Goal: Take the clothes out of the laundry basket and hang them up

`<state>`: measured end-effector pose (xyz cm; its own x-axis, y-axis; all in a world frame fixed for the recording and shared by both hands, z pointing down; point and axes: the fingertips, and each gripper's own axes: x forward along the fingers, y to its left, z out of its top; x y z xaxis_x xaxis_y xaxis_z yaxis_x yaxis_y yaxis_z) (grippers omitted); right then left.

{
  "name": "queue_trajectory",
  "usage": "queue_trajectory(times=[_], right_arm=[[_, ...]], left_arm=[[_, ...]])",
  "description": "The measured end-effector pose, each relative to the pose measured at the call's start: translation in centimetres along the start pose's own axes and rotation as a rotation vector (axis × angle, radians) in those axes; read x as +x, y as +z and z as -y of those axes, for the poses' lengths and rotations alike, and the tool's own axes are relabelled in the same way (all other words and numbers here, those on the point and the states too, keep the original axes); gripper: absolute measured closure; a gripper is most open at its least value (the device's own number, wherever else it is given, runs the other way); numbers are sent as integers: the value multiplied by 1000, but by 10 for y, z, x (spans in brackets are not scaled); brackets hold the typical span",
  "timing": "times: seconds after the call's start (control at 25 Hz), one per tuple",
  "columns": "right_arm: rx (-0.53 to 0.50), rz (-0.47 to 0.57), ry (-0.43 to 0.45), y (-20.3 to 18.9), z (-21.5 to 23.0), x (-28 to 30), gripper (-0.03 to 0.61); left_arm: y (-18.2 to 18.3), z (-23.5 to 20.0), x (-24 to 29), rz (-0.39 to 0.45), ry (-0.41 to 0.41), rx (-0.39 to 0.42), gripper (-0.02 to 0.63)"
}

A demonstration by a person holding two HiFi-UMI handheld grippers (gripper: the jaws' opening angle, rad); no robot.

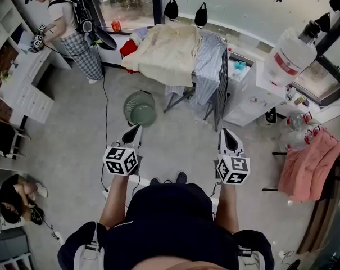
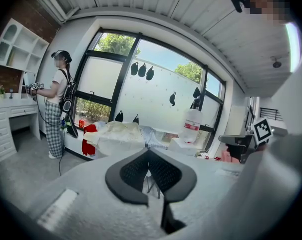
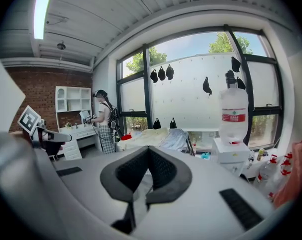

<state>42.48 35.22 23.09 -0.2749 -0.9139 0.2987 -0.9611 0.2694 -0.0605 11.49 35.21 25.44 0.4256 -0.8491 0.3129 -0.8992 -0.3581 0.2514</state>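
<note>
The round green laundry basket (image 1: 139,108) stands on the grey floor ahead of me; I see no clothes inside it. Behind it a drying rack (image 1: 220,89) carries a cream cloth (image 1: 161,52) and a blue-grey striped garment (image 1: 209,66). A red garment (image 1: 128,48) lies at the rack's left end. My left gripper (image 1: 137,128) is held in the air just short of the basket, shut and empty. My right gripper (image 1: 225,131) hovers level with it further right, also shut with nothing in it. Both gripper views look over closed jaws toward the cream cloth (image 2: 118,132) (image 3: 146,136).
A water dispenser (image 1: 254,97) with a large bottle (image 1: 290,58) stands right of the rack. Pink clothes (image 1: 307,165) hang on a stand at the far right. Another person (image 1: 68,30) works at a white desk (image 1: 23,86) at the back left; a cable runs across the floor.
</note>
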Motion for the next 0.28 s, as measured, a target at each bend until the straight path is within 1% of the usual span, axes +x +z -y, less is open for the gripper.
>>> queue_trajectory(times=[0.28], right_arm=[[16, 9, -12, 1, 8, -5, 578]], left_arm=[[-1, 6, 2, -10, -5, 0, 591]])
